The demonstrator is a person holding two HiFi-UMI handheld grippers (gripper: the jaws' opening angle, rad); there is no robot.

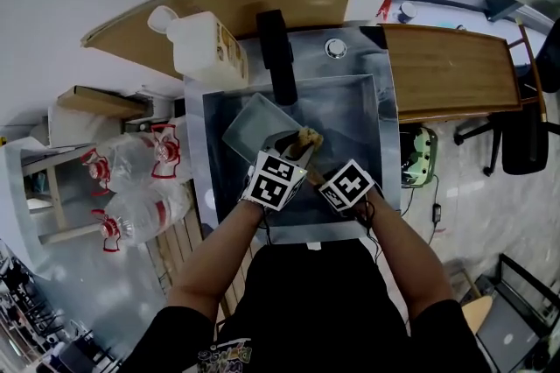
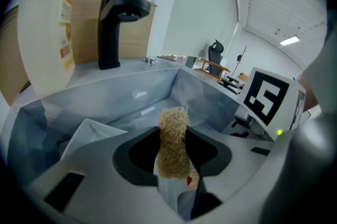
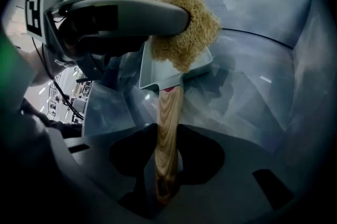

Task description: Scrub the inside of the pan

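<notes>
The pan (image 3: 158,80), a shallow square metal one, is seen tilted inside the sink (image 1: 352,113), below the black tap (image 1: 276,56), with its open side turned toward the person. Its wooden handle (image 3: 166,128) is pinched between the jaws of the right gripper (image 3: 164,175), which are closed on it from both sides, well back from the red-marked joint where the handle meets the metal. A coarse, straw-coloured scrubber (image 2: 172,133) is clamped upright in the jaws of the left gripper (image 2: 174,165), with its free end laid against the pan's near wall, just above that joint. Whether it is pressed hard or only resting there cannot be told.

The pan is judged thin-walled, stiff and fairly light, so it is likely to be twisted about the round handle when it is pushed off-centre. The smooth wood may be slippery if wet, so a firm hold closer to the joint is advised, or the far rim may be braced against the sink wall. The scrubber is judged soft and springy. It is best held low on its body, so that enough fibre is left to bend into the corners, where the scrubbing of the floor and walls is yet to be done
</notes>
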